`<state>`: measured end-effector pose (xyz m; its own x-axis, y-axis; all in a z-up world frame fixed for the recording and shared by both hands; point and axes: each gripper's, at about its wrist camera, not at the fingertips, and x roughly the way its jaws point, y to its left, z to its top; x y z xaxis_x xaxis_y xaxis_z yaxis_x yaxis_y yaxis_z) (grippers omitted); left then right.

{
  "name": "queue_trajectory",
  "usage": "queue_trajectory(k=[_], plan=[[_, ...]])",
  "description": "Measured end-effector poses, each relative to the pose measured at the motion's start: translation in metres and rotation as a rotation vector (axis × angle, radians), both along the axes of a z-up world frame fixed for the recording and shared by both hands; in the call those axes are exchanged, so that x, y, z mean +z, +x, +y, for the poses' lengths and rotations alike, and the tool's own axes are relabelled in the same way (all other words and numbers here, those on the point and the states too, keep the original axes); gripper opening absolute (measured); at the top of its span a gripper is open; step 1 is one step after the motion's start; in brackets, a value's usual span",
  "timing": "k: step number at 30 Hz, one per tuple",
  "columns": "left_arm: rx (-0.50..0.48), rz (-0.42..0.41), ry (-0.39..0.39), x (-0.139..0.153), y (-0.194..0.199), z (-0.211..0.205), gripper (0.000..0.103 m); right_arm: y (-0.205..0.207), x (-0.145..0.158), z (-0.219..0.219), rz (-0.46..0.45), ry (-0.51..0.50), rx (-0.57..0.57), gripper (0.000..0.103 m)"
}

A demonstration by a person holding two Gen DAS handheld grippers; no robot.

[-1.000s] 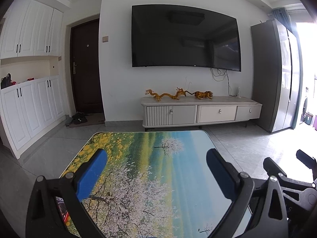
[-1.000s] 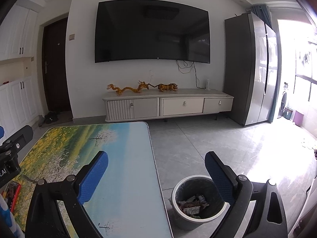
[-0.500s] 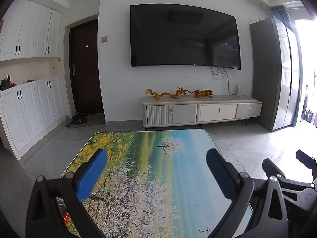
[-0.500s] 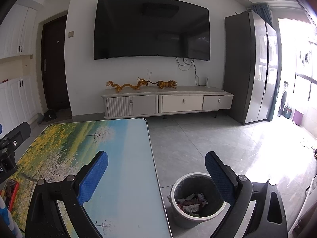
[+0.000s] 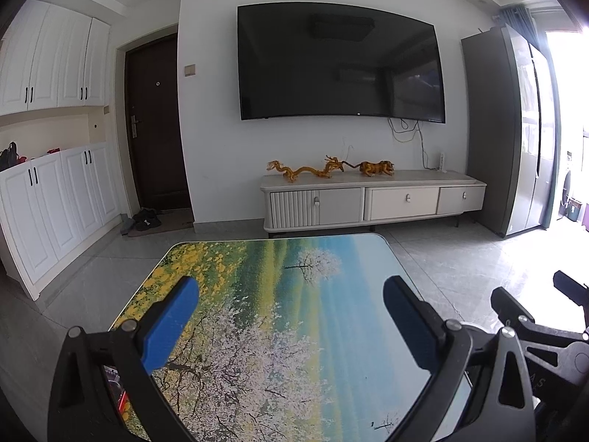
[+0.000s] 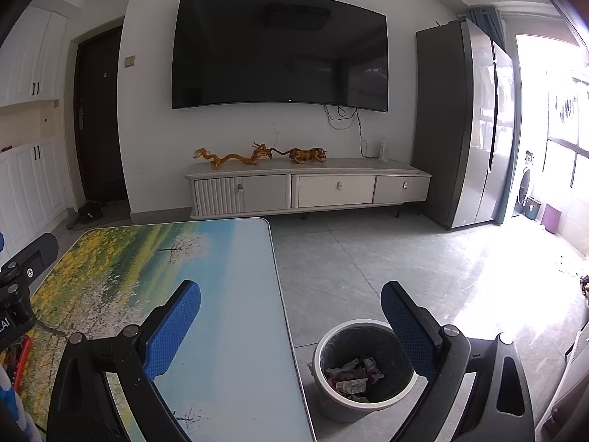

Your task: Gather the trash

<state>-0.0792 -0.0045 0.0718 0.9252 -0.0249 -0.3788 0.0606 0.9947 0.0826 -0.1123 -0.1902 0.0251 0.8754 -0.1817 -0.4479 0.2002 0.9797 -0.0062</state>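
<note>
My left gripper (image 5: 291, 316) hangs open over a low table (image 5: 294, 265) printed with a flowering landscape; nothing sits between its blue pads. A red wrapper (image 5: 116, 392) peeks out at the table's near left edge, mostly hidden behind the left finger. My right gripper (image 6: 291, 322) is also open and holds nothing, above the table's right edge (image 6: 279, 294). On the floor just right of the table stands a grey trash bin (image 6: 362, 368) with crumpled wrappers inside, partly behind the right finger. The red wrapper (image 6: 20, 359) shows again at the far left of the right wrist view.
A white TV cabinet (image 5: 371, 204) with golden figurines stands against the far wall under a large television (image 5: 338, 66). A tall dark fridge (image 6: 460, 125) stands at the right. White cupboards (image 5: 55, 202) line the left wall beside a brown door. Tiled floor (image 6: 405, 258) surrounds the table.
Both views have tilted up slightly, so the table and bin sit a little lower in frame. Both grippers stay open with nothing in them.
</note>
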Motion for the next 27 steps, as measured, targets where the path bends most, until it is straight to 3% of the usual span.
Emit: queue_trajectory(k=[27], plan=[[-0.021,0.099,0.008,-0.020,0.019,-0.017,0.101,0.002,-0.006,-0.012,0.015,-0.004,-0.007,0.100]])
